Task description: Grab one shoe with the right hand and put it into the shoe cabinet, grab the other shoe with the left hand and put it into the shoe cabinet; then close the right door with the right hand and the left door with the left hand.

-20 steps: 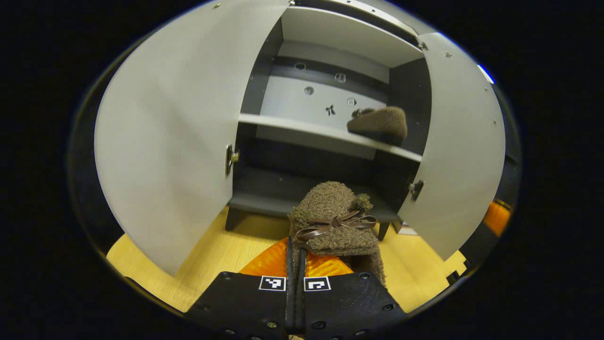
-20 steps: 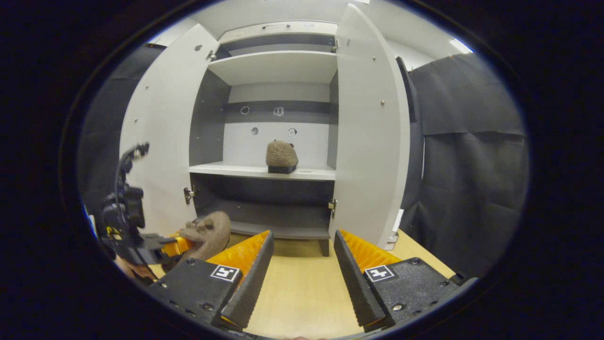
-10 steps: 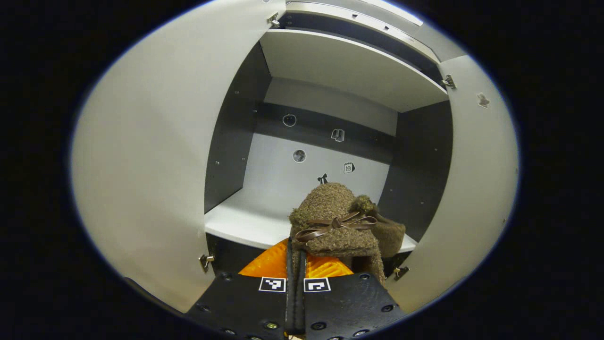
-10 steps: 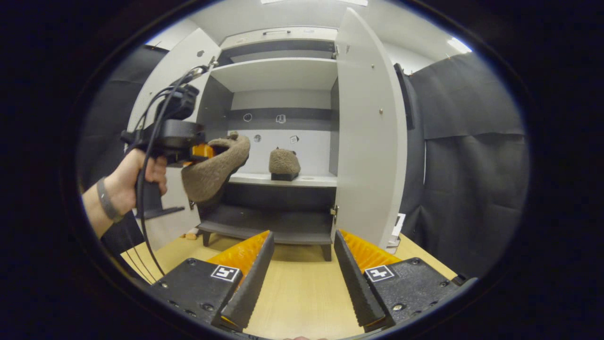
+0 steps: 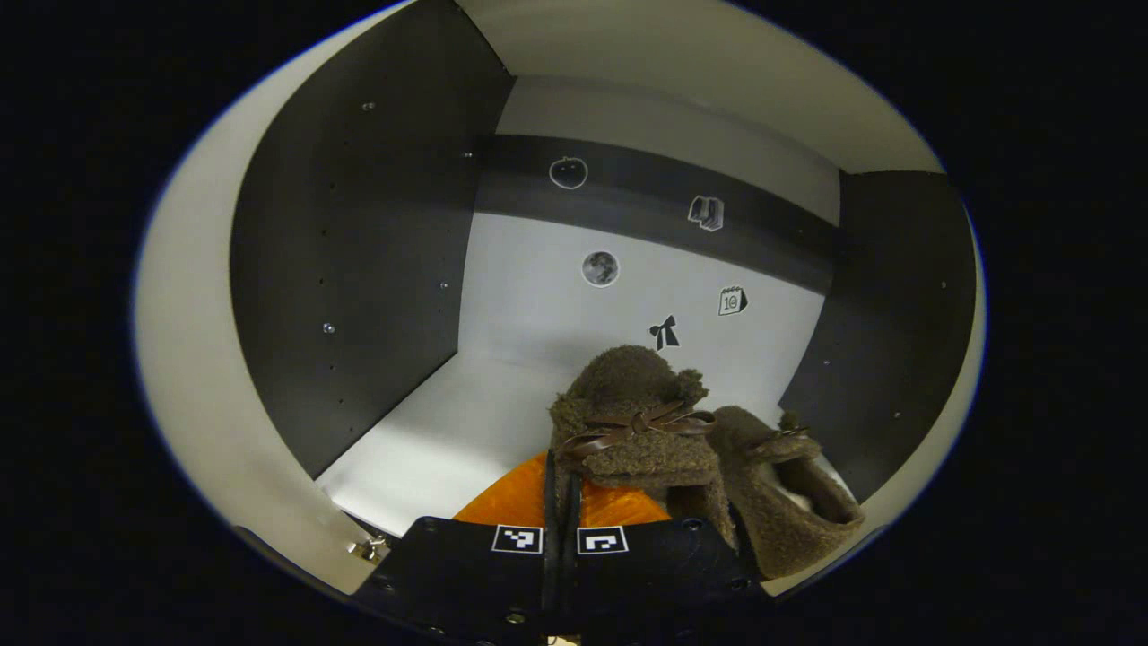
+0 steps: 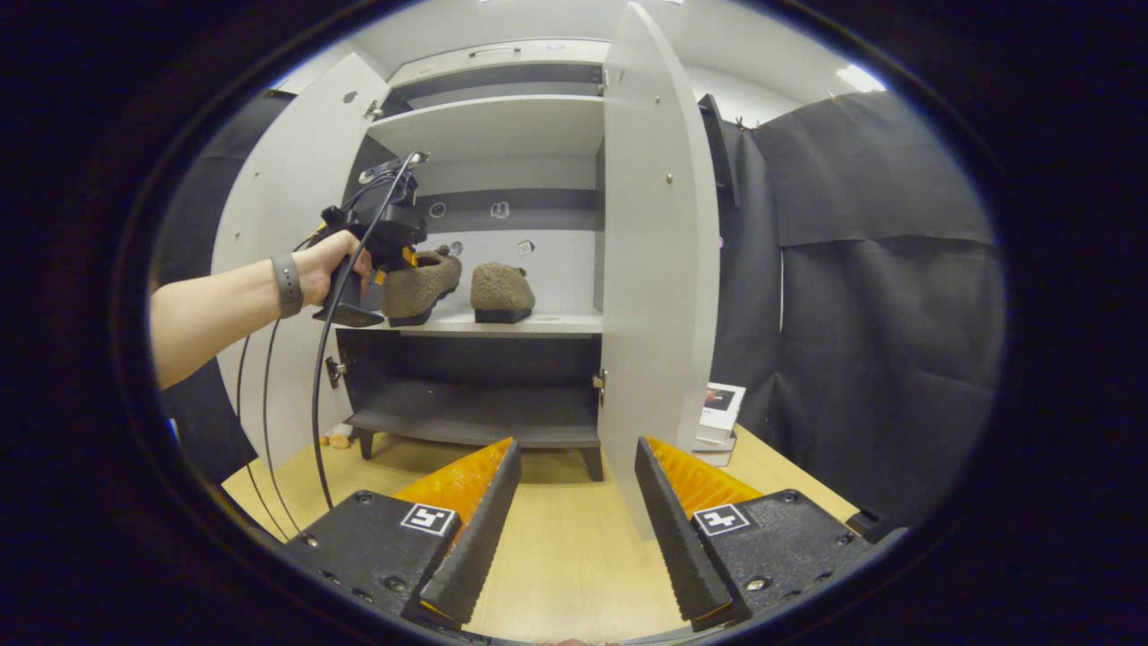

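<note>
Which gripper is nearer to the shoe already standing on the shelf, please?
Left. The left gripper holds its own shoe just beside the standing shoe; the right gripper hangs open, well outside the cabinet.

The right hand-held gripper (image 6: pixel 578 489) has two black housing blocks, each bearing a small square black-and-white coded marker on top and dotted with round screw heads; its two long fingers are ridged with fine teeth along their inner faces. The left hand-held gripper (image 5: pixel 563 502) carries the same pair of square markers (image 5: pixel 517 538) on black plates with screws along the lower edge. Seen from the right gripper view, that left hand-held gripper (image 6: pixel 381 242) is a black boxy body with a pistol grip; thin black cables (image 6: pixel 316 377) loop off its top and hang below it. The bare forearm behind it wears a grey wristband (image 6: pixel 287 284).
</note>
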Demonstrator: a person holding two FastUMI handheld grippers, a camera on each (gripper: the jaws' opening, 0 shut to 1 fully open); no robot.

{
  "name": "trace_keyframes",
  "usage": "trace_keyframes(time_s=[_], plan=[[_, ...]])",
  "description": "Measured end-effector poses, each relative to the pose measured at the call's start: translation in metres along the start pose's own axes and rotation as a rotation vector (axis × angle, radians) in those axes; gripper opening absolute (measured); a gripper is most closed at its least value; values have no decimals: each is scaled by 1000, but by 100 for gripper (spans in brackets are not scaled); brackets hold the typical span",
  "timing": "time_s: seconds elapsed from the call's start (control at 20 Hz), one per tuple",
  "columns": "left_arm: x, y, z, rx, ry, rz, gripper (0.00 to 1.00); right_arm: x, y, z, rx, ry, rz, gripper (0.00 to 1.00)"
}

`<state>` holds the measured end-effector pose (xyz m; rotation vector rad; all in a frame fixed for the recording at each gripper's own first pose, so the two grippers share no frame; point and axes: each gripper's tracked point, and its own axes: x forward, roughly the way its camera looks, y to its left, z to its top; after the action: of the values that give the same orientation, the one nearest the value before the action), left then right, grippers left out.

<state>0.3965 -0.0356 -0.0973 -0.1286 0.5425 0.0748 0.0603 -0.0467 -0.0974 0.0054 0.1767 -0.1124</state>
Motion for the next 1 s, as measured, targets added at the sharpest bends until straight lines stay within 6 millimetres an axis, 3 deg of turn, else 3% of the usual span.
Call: trace_keyframes(time_s=[0.2, 0.65, 0.75, 0.8, 0.85, 0.9, 0.95, 1.0], plan=[[13, 0, -4, 16, 52, 11, 0, 6, -11, -5, 2, 16, -25, 82], [30, -3, -18, 29, 214, -8, 4, 12, -5, -10, 6, 22, -16, 82], [29, 0, -19, 46, 220, 10, 29, 13, -4, -11, 8, 26, -12, 82], [28, 2, -18, 61, 213, 19, 22, 14, -4, -10, 8, 25, -12, 82], [26, 3, -17, 79, 204, 28, 27, 14, -4, -9, 8, 22, -12, 83], [25, 6, -15, 93, 195, 44, 46, 14, -4, -8, 8, 20, -11, 83], [21, 9, -10, 101, 175, 55, 43, 13, -3, -7, 7, 18, -11, 82], [19, 12, -8, 103, 168, 62, 62, 13, -3, -7, 5, 17, -10, 82]])
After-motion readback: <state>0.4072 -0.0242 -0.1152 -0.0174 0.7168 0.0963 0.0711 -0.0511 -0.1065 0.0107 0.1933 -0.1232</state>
